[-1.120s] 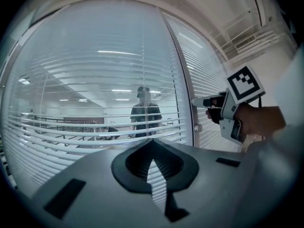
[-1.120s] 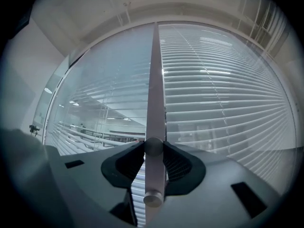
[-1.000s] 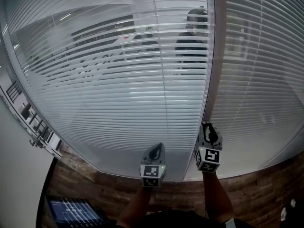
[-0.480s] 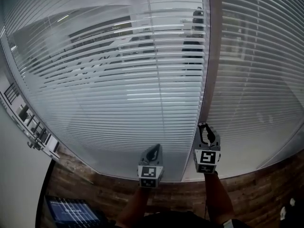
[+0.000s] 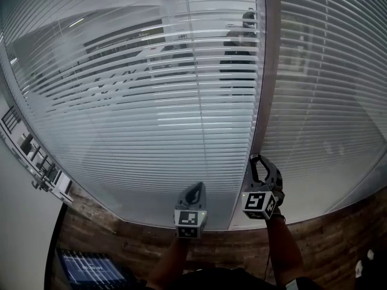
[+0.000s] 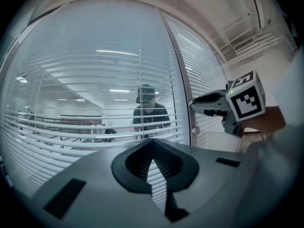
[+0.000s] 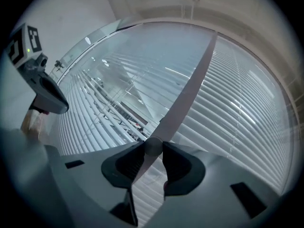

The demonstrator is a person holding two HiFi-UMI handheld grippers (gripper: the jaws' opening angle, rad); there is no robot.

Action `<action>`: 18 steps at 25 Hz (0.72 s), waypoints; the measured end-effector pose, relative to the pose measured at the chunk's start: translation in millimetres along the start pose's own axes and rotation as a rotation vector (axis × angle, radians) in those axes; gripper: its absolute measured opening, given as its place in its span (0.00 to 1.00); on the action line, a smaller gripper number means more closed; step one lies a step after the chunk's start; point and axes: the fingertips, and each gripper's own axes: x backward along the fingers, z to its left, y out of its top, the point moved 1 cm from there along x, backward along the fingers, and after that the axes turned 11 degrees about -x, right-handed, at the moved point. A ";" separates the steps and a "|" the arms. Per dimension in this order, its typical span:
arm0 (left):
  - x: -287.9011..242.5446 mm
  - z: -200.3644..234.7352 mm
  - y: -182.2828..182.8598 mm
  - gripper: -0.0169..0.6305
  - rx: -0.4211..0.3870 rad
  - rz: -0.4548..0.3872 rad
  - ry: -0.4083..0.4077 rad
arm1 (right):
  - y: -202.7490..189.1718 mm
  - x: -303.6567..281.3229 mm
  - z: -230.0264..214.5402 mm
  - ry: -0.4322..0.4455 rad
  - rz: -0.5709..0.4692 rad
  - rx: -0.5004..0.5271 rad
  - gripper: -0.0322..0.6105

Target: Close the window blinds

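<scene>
White slatted blinds [image 5: 181,101] hang behind the glass, with slats open enough to see through. A small round knob [image 7: 153,146] sits on the grey upright frame post [image 5: 266,71] between two panes. My right gripper [image 5: 260,162] is held against that post, and in the right gripper view both jaw tips press on the knob from either side. My left gripper [image 5: 196,189] hangs to its left in front of the glass, shut with nothing in it [image 6: 152,158]. The left gripper view also shows the knob [image 6: 194,130] and the right gripper [image 6: 209,102] at the post.
A second blind [image 5: 326,101] covers the pane right of the post. A person's reflection [image 5: 242,47] shows in the glass. Wood-pattern flooring [image 5: 338,240] runs below the window. A dark lit screen [image 5: 91,267] lies at the bottom left beside a white wall [image 5: 18,222].
My right gripper has twisted at the post, its marker cube turning to the left and sinking a little. The left gripper has barely moved. The slats look the same.
</scene>
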 end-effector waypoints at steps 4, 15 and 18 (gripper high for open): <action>0.0 -5.5 6.6 0.02 0.027 -0.003 -0.019 | -0.5 -0.5 2.1 -0.001 0.011 0.154 0.24; 8.2 -6.5 2.6 0.02 0.030 0.011 -0.023 | -4.8 2.8 11.3 -0.002 0.057 0.528 0.24; 4.5 -6.0 0.2 0.02 0.013 -0.002 -0.023 | -8.4 -1.1 11.6 -0.008 0.070 0.631 0.24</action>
